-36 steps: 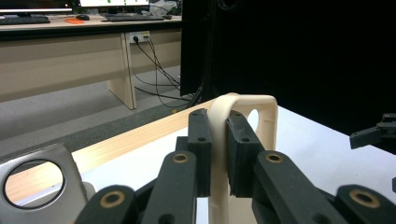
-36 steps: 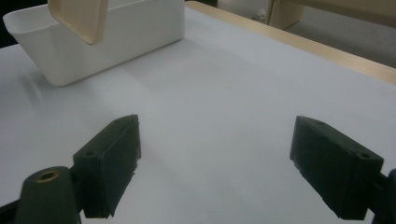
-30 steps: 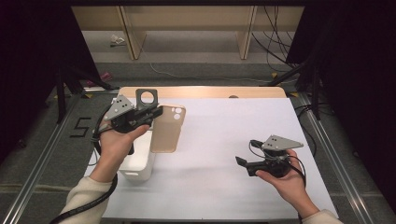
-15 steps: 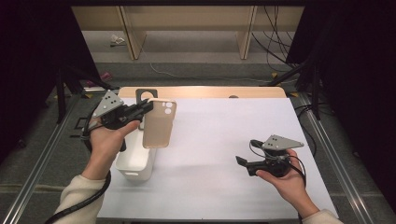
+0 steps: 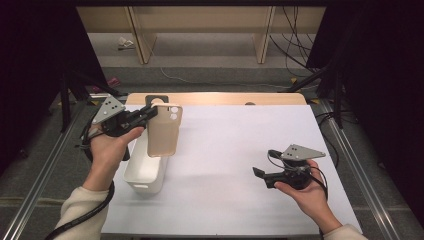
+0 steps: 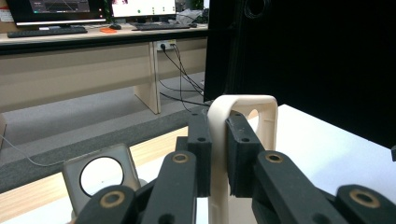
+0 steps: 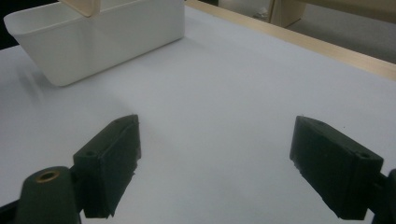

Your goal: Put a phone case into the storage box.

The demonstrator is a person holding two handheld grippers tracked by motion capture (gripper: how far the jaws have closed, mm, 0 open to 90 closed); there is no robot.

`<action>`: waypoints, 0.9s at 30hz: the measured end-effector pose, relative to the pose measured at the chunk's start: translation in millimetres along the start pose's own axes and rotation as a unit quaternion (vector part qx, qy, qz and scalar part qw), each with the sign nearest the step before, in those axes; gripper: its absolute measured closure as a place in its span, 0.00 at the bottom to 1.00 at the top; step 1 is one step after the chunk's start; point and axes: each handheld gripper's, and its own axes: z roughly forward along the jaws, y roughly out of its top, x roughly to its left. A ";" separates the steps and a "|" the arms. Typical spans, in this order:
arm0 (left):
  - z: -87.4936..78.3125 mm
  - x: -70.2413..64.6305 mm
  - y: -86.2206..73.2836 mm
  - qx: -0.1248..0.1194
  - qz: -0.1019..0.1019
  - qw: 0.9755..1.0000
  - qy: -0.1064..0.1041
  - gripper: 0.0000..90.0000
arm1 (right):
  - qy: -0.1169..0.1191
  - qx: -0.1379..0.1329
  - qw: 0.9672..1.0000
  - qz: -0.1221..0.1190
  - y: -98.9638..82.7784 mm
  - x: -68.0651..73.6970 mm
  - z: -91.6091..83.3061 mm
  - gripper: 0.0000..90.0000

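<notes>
The left claw (image 5: 150,116) is pinching a beige phone case (image 5: 163,131) by its top edge, close to the camera cutout. In the left gripper view the two black jaws are pressed on both sides of the thin wall of the case, so the hold looks firm.

One second ago the case was lower, close to the table and to the right of the white bin (image 5: 145,170). Half a second ago it was already raised and carried towards the person's left. Now it hangs upright in the air, with its lower end above the far part of the bin, near the bin's right wall. The right gripper view also shows a corner of the case just above the bin's rim. So the lifting seems finished, and the work is now at the placing step: I judge that the case will go down into the bin.

The right claw (image 5: 261,175) is spread wide and holds nothing. It hovers low over the white table (image 5: 240,140), well apart from the bin, and it has not moved during this second.

A small black stand with a round hole (image 5: 151,100) is at the far edge of the table, behind the case
</notes>
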 end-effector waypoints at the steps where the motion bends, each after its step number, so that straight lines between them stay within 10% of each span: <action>1: -0.1 0.5 -0.3 0.000 -0.002 1.000 0.000 0.91 | 0.000 0.000 1.000 0.000 0.0 -0.1 0.0 0.19; 27: -8.6 20.4 -0.4 -0.004 -0.018 1.000 0.021 0.91 | 0.002 0.000 1.000 0.002 -0.4 -1.3 0.1 0.19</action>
